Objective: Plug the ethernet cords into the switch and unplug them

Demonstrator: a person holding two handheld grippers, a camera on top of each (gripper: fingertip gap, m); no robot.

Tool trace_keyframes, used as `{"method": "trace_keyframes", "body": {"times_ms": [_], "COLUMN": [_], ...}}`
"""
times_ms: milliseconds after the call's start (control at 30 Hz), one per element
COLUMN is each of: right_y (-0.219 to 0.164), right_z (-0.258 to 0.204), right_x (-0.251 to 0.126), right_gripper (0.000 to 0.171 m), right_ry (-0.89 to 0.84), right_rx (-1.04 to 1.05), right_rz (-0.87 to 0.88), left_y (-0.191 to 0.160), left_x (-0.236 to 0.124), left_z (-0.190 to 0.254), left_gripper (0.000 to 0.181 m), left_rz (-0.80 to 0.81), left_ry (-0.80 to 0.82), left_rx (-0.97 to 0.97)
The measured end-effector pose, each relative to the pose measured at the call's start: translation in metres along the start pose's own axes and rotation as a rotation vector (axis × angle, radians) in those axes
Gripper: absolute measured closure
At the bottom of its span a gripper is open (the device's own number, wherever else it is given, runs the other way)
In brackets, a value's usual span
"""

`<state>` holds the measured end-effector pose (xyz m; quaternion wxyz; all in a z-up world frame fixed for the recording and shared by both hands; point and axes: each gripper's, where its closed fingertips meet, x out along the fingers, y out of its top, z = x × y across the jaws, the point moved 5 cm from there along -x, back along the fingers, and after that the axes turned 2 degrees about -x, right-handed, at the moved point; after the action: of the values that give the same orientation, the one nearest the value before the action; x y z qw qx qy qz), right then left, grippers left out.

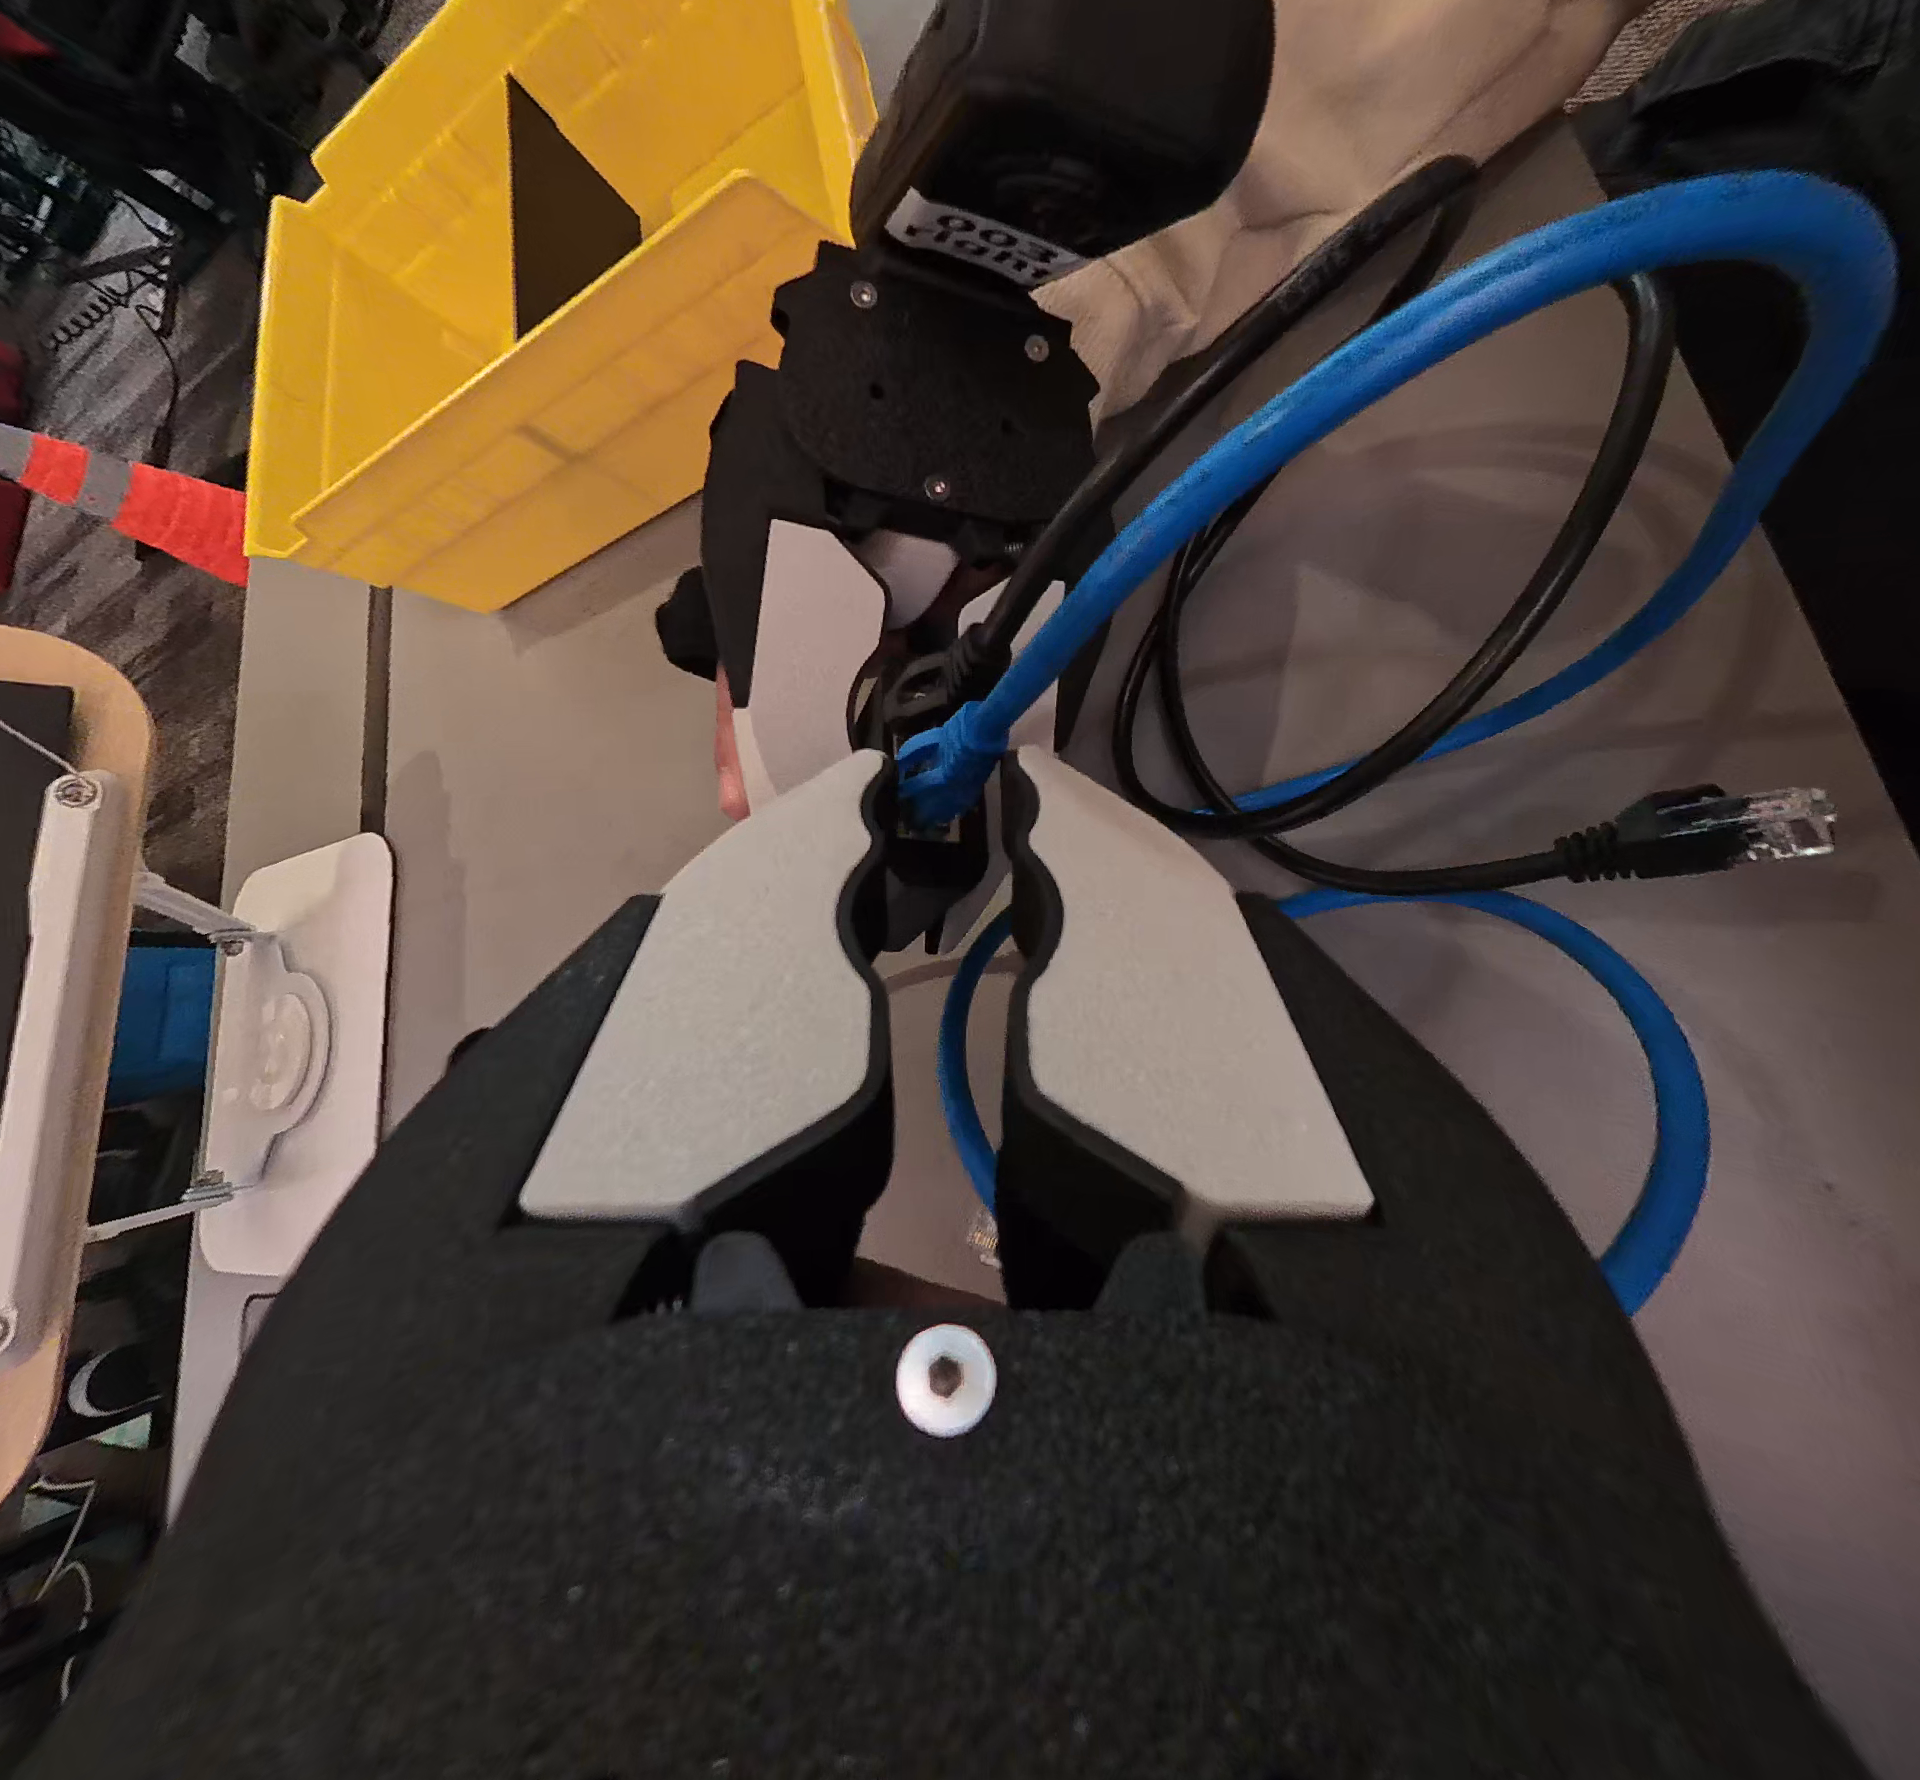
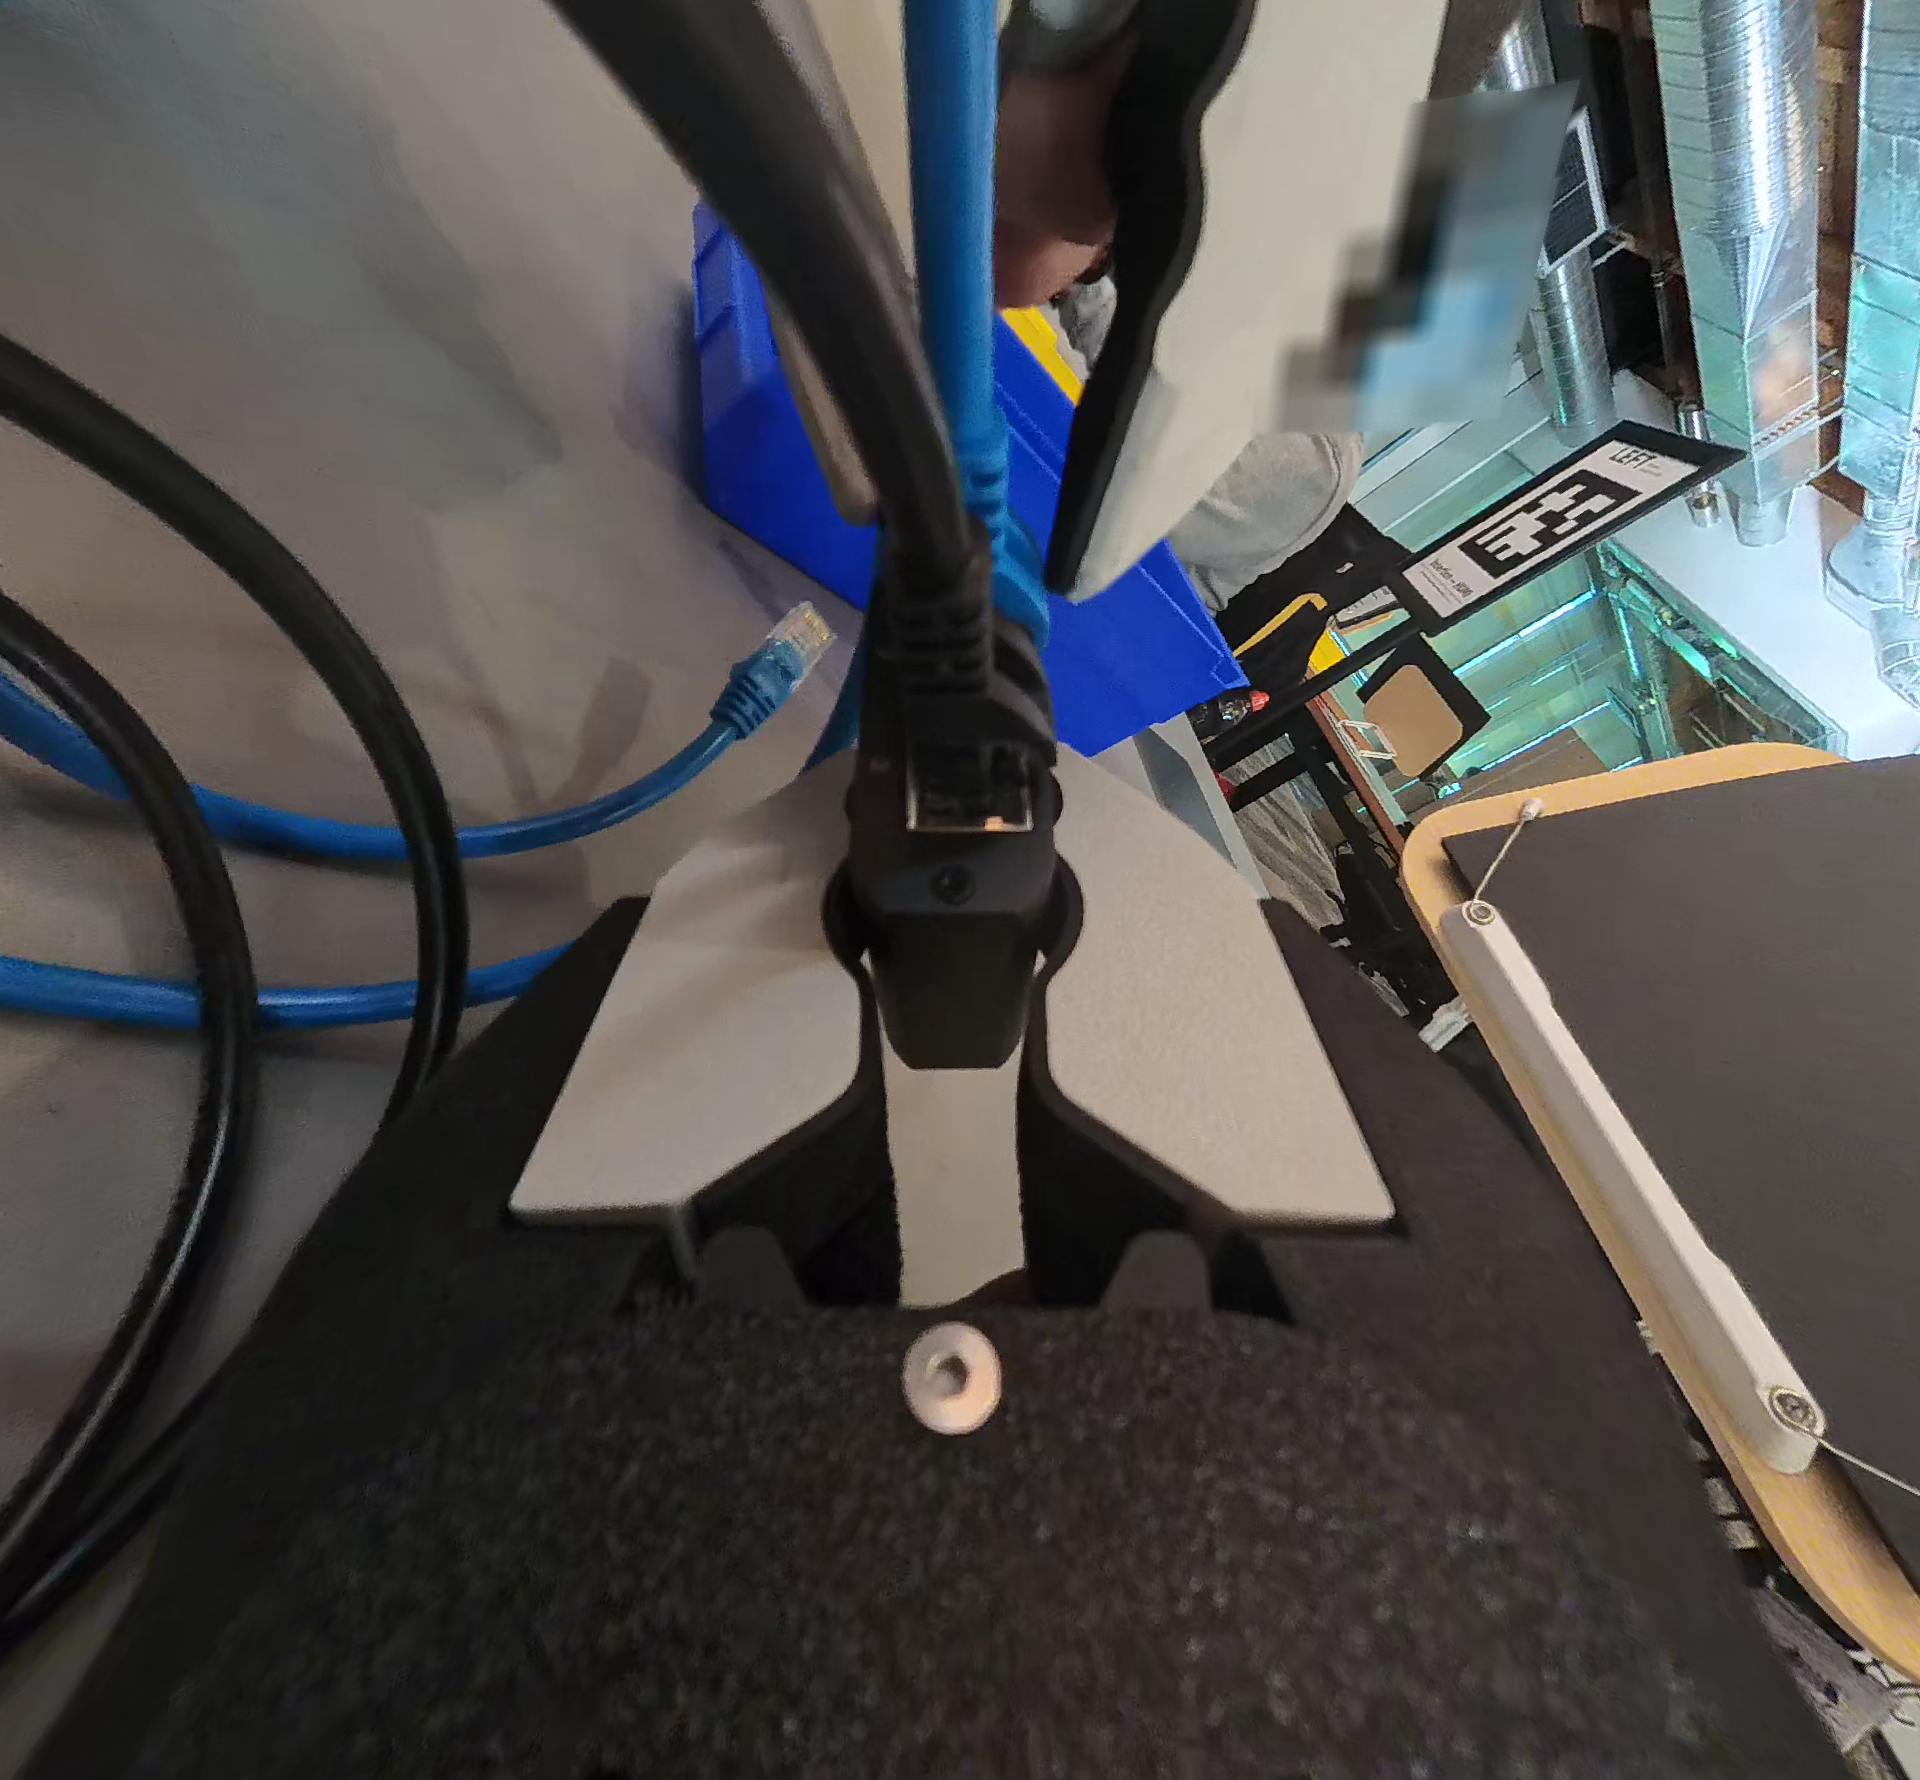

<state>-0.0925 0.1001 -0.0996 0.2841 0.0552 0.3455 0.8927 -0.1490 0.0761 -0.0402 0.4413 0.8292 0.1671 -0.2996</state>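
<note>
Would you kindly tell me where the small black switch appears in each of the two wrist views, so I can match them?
Left wrist view: the switch sits at centre, mostly hidden between the left tool's fingertips.
Right wrist view: the switch sits at centre, clamped by the right tool.
Shared landmark: the blue ethernet cord at the switch.
</note>
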Motion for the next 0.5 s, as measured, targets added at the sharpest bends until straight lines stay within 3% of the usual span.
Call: {"method": "trace_keyframes", "body": {"times_ms": [333, 500], "right_y": [-0.0017, -0.0017], "right_z": [-0.0094, -0.0051], "right_x": [0.0046, 0.005], "right_gripper": [0.146, 0.145], "right_ry": [0.021, -0.021], "right_rx": [-0.045, -0.018], "right_rz": [-0.035, -0.045], "left_y": [-0.0074, -0.0094], "left_x": [0.0049, 0.0042], "left_z": [0.0029, -0.002], "left_gripper": [0.162, 0.163], "left_rz": [-0.094, -0.014], "left_ry": [-0.122, -0.172], "left_rx": [-0.042, -0.161]}}
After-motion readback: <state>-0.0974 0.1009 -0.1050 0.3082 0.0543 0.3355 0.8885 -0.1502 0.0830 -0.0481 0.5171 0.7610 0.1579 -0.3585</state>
